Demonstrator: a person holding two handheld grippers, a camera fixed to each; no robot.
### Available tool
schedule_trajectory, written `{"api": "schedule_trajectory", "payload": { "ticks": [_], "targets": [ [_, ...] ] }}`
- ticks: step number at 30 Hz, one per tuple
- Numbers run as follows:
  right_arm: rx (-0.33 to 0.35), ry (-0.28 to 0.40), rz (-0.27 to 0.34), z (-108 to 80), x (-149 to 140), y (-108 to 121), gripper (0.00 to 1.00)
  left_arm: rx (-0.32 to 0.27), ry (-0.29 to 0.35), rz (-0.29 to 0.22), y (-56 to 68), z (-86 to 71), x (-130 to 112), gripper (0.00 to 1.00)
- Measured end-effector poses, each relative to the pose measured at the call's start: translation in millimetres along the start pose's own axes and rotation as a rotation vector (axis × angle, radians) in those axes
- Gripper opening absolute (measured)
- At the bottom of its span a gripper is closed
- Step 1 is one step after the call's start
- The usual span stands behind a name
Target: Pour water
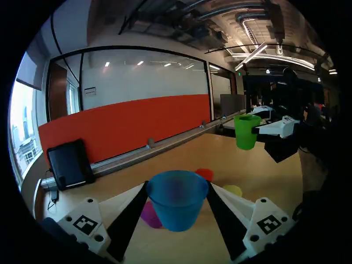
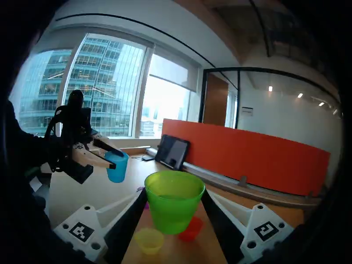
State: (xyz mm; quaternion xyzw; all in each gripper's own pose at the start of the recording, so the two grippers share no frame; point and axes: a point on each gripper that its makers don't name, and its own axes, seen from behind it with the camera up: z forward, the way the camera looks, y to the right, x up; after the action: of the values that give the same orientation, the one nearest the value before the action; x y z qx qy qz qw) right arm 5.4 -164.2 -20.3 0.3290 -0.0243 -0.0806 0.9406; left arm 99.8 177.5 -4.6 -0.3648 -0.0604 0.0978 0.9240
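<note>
We count two tall cups, a blue plastic cup [image 1: 177, 207] and a green plastic cup [image 1: 245, 132]; three small ones, a red cup [image 1: 205, 174], yellow cup [image 1: 233, 190], purple cup [image 1: 151, 215]; one black rectangular tablet [image 1: 69, 164].

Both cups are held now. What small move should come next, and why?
Probably carry the green cup, clamped upright in the right hand-held gripper, toward the blue cup in the left hand-held gripper. The cups are well apart above the table, so tilting now would likely spill.
</note>
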Motion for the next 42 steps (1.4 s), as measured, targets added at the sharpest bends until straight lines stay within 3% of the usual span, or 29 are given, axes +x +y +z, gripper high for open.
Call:
{"api": "schedule_trajectory", "payload": {
  "ticks": [9, 29, 42],
  "targets": [
    [-0.027, -0.045, 0.017, -9.9, -17.6, 17.9, 0.9, -0.014, -0.058, 0.009, 8.3, 7.7, -25.3, 0.91],
    [0.007, -0.28, 0.007, -21.0, -87.1, 26.3, 0.91, -0.066, -0.241, 0.043, 25.4, 21.5, -100.4, 0.91],
    [0.031, -0.371, 0.028, -16.6, -125.1, 24.7, 0.91, -0.101, -0.342, 0.052, 30.0, 32.6, -140.3, 0.91]
  ]
}}
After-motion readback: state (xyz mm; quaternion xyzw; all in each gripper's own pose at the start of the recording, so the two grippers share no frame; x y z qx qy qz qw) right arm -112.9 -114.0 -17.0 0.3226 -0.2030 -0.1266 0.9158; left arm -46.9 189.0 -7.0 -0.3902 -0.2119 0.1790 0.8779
